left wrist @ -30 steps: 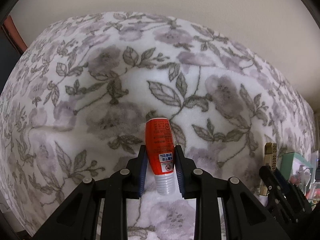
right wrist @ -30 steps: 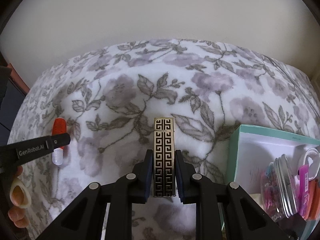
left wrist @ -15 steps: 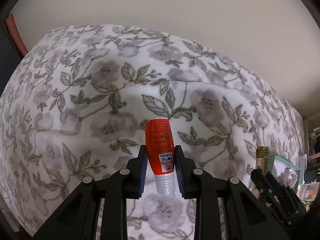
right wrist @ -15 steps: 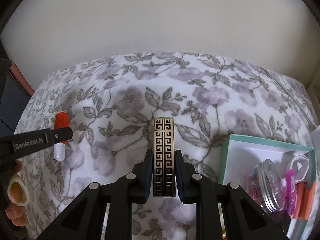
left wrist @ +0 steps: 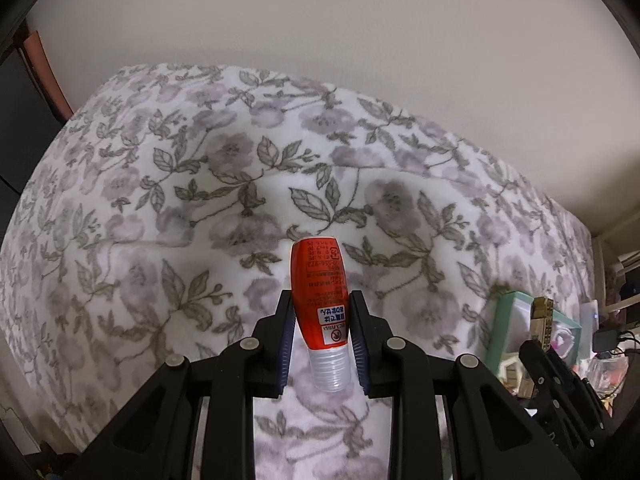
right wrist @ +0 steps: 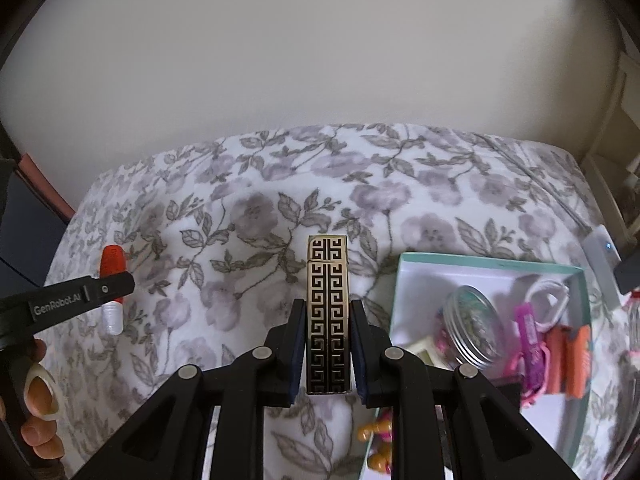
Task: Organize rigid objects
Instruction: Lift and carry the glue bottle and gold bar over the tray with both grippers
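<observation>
The floral blanket (left wrist: 168, 216) is a soft, fuzzy matt fleece, while the little bottle (left wrist: 322, 308) is glossy orange plastic with a clear ribbed cap. The patterned lighter (right wrist: 328, 312) has a polished gold-and-black finish (metal, by its sheen), the gripper fingers (right wrist: 362, 352) are matt black plastic, and in the teal paperboard box (right wrist: 576, 280) lies a glass jar with a shiny metal lid (right wrist: 472, 328).

left gripper (left wrist: 320, 344) clamped on an orange bottle (left wrist: 321, 304), held over the floral blanket (left wrist: 200, 208).
i see the bottle's clear ribbed cap end toward the camera, orange base pointing away, label upside down, both blue pads touching its sides. far right: my right gripper (left wrist: 540, 344) holds a gold patterned bar (left wrist: 541, 322) in front of the teal box (left wrist: 500, 320). plain wall behind.
</observation>
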The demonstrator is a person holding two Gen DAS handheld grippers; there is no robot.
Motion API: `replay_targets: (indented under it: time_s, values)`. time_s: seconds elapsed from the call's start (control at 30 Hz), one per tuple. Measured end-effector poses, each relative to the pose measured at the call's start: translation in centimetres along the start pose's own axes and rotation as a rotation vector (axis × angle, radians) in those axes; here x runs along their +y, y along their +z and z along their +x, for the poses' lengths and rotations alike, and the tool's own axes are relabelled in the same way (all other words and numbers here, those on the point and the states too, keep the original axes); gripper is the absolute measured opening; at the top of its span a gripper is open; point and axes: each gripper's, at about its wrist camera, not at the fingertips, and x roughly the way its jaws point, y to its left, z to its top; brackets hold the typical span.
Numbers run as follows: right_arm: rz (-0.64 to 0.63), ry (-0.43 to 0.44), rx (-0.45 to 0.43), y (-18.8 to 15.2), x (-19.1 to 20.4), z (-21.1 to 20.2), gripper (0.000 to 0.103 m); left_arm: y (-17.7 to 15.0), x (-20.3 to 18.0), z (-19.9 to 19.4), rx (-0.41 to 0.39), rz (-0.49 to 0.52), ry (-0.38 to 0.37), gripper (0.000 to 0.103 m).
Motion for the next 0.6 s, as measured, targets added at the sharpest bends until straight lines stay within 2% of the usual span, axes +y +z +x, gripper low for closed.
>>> replay_targets:
  time_s: [0.17, 0.6]
  values:
    - [0.020, -0.008, -0.019, -0.6, -0.7, -2.7, 0.022, -1.2, -1.2, -3.1, -0.036, 0.028, -0.008, 0.028]
    - [0.079, -0.015, -0.076, -2.1, -3.5, -9.3, 0.022, -5.7, -5.1, -7.8, -0.083, 0.113, -0.024, 0.028]
